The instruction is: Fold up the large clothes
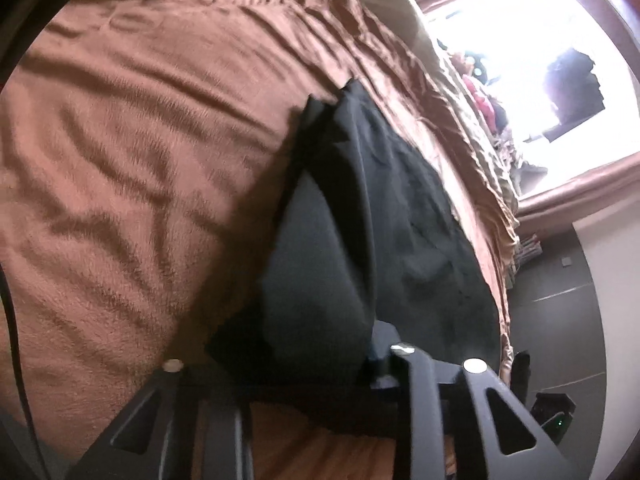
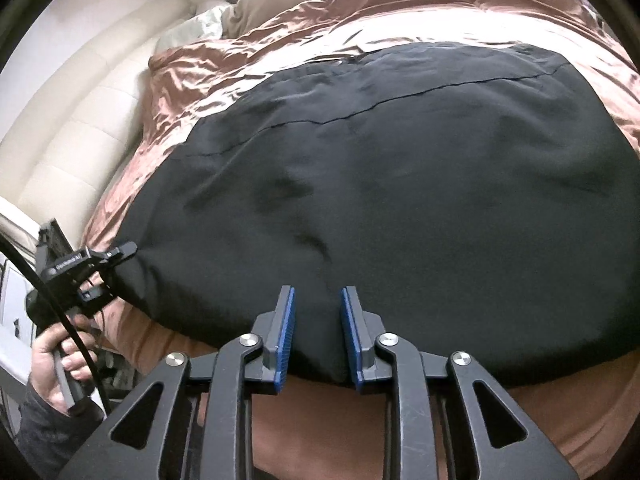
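Note:
A large black garment lies spread on a bed with a brown cover. My right gripper has its blue-padded fingers apart over the garment's near edge, with a fold of black cloth between them. My left gripper shows at the left of the right wrist view, shut on the garment's left corner. In the left wrist view the black garment hangs in front of the camera and hides the fingertips.
A cream padded headboard and pale pillows stand at the far left of the bed. A bright window with clutter below it lies beyond the bed. Dark floor runs beside the bed.

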The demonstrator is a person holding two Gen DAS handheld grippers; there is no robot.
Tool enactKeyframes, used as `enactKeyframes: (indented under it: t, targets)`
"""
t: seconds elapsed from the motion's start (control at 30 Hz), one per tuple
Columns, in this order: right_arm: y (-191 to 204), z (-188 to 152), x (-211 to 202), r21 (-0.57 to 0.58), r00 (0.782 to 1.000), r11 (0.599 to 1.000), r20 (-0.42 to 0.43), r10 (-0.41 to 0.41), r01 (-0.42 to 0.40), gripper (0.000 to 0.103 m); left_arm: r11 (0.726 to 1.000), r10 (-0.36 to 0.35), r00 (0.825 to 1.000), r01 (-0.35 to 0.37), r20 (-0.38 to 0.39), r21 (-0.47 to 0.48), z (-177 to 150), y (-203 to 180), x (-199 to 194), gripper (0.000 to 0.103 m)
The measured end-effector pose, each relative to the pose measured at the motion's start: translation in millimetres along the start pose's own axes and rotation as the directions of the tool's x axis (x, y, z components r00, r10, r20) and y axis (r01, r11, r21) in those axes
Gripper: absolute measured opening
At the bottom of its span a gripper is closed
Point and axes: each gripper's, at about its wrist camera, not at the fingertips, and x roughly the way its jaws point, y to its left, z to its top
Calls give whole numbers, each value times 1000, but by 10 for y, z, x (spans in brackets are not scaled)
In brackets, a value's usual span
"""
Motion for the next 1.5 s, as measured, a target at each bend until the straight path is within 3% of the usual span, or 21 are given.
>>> enactKeyframes:
  t: [0.2, 0.4, 0.7, 0.83, 0.93, 1.03, 1.07, 1.37, 1.5]
  targets:
    - [-5, 4, -25, 16, 1000, 1000, 10, 6, -6, 32, 995, -66, 997, 63, 48, 76, 43, -342, -244, 16]
    - [-47, -5, 178, 11, 1000, 1000, -23, -19, 19, 32, 970, -176, 982, 162, 62, 181, 45, -884, -409, 14]
    - [-153, 31, 149, 61, 999, 997, -8, 42, -41, 32, 900, -298, 955, 278, 7, 336, -38, -1807, -422, 12]
    - [-246, -3, -186, 56, 992, 994, 89, 85, -91, 32, 862, -319, 947, 301, -26, 407, -106, -2218, -359, 12]
    - [-342, -15, -407, 46, 989, 995, 120, 86, -92, 33, 844, -333, 941, 326, -59, 426, -156, -2468, -260, 12]
    - [-519, -64, -697, 57, 980, 993, 177, 87, -99, 74, 819, -349, 932, 354, -97, 452, -272, -2751, -151, 12]
    - [-574, -86, -783, 60, 977, 992, 193, 94, -107, 76, 812, -352, 930, 360, -106, 459, -304, -2810, -118, 12]
    - [-1273, -464, -1422, 197, 961, 975, 274, 46, -102, 76, 784, -316, 920, 390, -232, 482, -696, -3491, 671, 11]
    - [-1565, -659, -1624, 258, 956, 963, 294, 4, -84, 76, 802, -229, 918, 366, -322, 473, -993, -3665, 1302, 11]
